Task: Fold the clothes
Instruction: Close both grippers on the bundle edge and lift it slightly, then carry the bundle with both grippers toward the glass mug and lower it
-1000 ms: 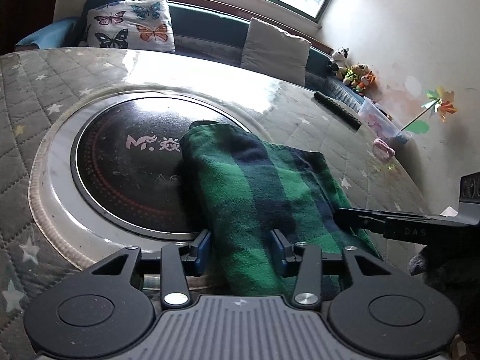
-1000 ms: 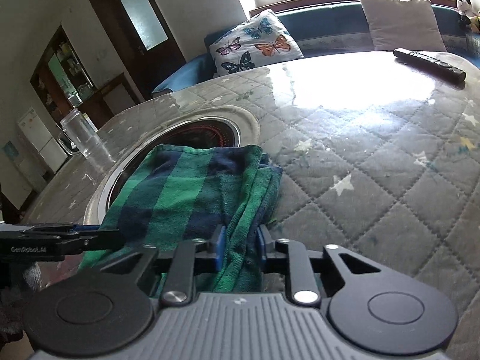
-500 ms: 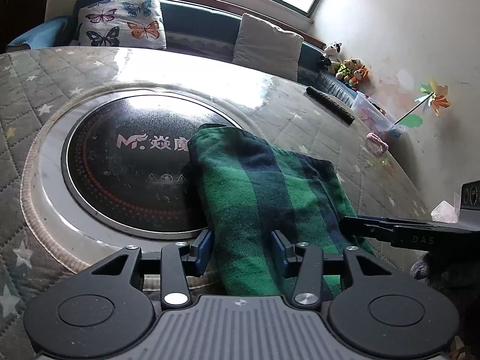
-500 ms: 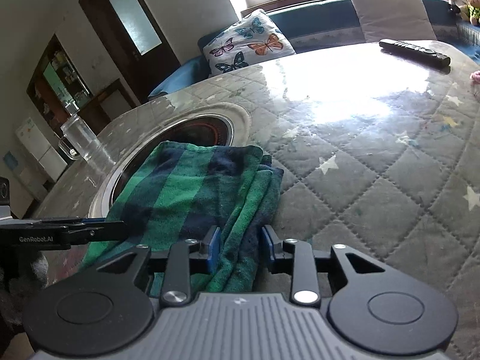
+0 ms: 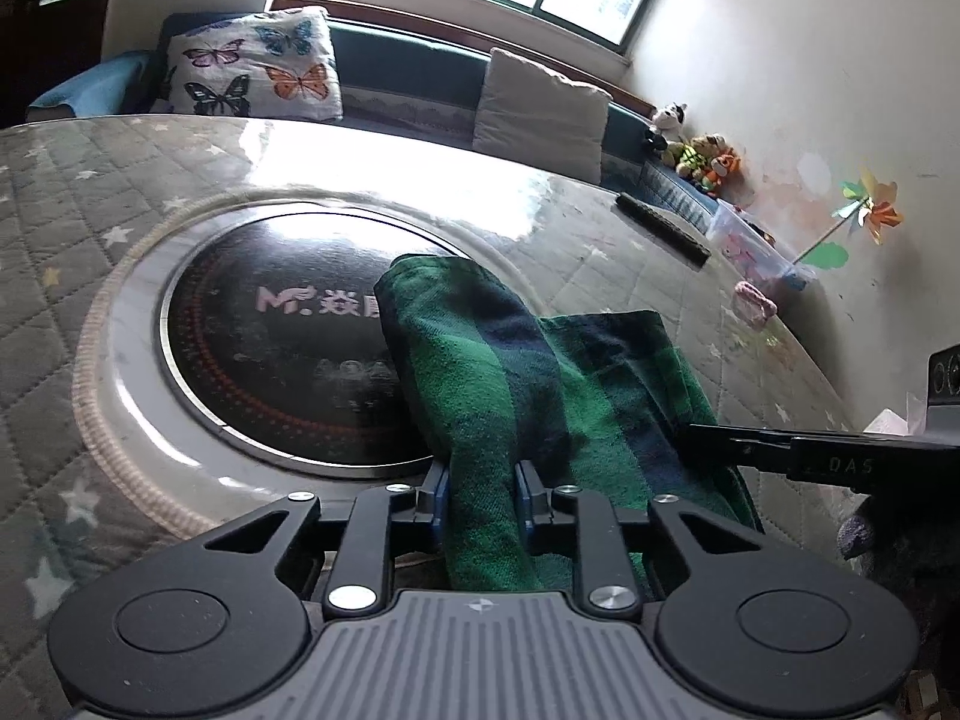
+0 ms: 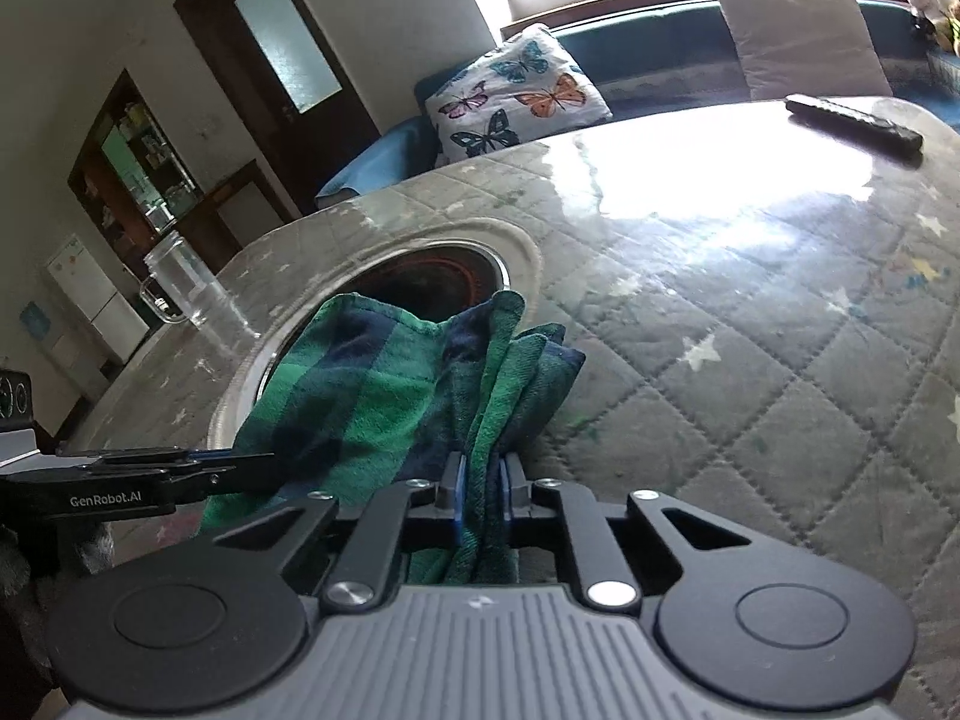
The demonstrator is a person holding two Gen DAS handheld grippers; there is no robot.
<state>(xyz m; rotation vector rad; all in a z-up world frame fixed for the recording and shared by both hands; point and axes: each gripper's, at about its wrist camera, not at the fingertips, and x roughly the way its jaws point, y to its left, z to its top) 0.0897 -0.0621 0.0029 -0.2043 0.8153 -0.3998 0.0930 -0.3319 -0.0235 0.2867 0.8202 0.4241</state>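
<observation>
Two hand-held grippers — left [image 5: 480,489], right [image 6: 480,483] — closing on plaid cloth [image 5: 540,372]

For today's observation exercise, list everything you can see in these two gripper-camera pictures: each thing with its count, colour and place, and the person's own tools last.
Cloth: one, green and navy plaid, folded, lying partly over the cooktop.
Cooktop: one, black glass disc in a silver ring, set in the table.
Table: one, grey quilted cover with stars.
Remote: one, black, far side of the table.
Glass jar: one, clear, at the table's edge.
Butterfly cushion: one, white, on the bench.
Plain cushion: one, off-white, on the bench.
Soft toys: several, in the corner.
Pinwheel: one, multicoloured, by the wall.
Left gripper: black, closing on the cloth.
Right gripper: black, closing on the cloth's layered edge.
</observation>
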